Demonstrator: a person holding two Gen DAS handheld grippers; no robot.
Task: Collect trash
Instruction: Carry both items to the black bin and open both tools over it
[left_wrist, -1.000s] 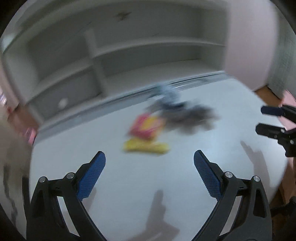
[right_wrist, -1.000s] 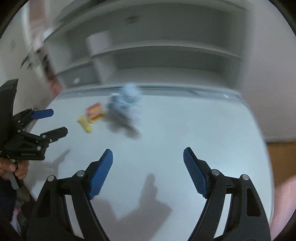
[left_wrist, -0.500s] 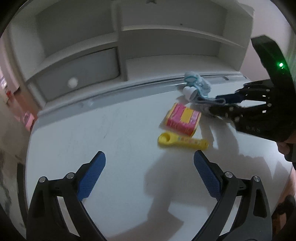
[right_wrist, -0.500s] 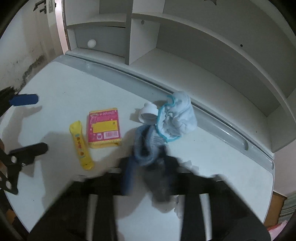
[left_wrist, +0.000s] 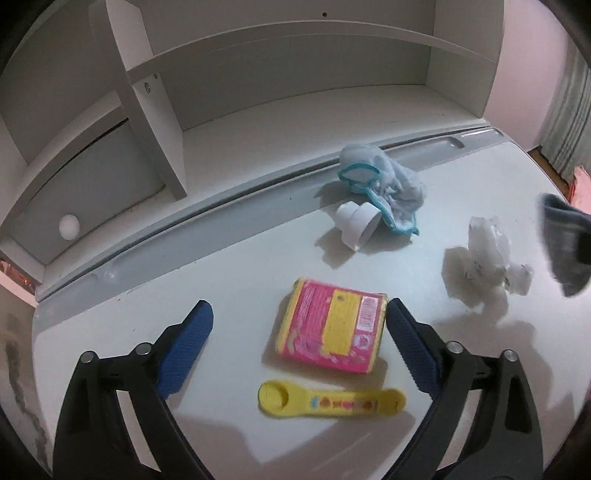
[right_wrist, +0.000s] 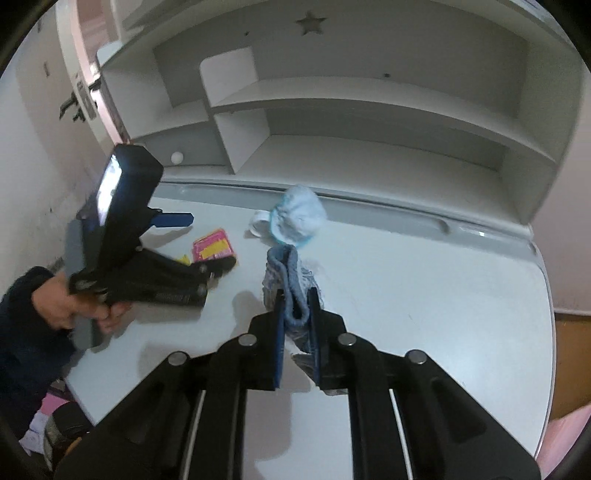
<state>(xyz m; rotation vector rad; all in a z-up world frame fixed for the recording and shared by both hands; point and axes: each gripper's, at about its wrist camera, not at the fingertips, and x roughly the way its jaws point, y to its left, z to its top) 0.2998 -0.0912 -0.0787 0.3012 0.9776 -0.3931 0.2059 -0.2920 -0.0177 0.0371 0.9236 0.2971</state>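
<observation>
Fingers: right gripper (right_wrist: 297, 314) clamped narrow on a grey-blue sock (right_wrist: 291, 284), cloth bunched betw. the fingers and lifted clear of the desk (right_wrist: 424, 295); left gripper (left_wrist: 297, 354) wide apart, holding nothing, low over the desk w/ the pink-yellow packet (left_wrist: 332, 330) sitting betw. its fingers, right fingertip just beside the packet's edge, contact can't tell. Yellow scoop (left_wrist: 330, 402) lies just in front of the packet, nearer the cam. Further back: white cap (left_wrist: 356, 223) touching a light-blue cloth (left_wrist: 384, 184) by the desk's rear groove; crumpled white wrapper (left_wrist: 484, 254) off to the right, apart from both. Step, my read: first item picked by the right side, left lining up on the packet. Next move prob. needs the left to drop a little and close across the packet's short side, square-on so it doesn't skid; right needs somewhere to drop the sock, and no bin shows in either view. Views differ: left cam gives scoop, wrapper, cap clearly, and only a blurred dark edge of the sock at far right; right cam shows the grip on the sock itself, plus the left gripper and hand (right_wrist: 74, 310) from outside, hiding most of the scoop; wrapper not made out there. Shelves (right_wrist: 351, 147) behind look bare.
</observation>
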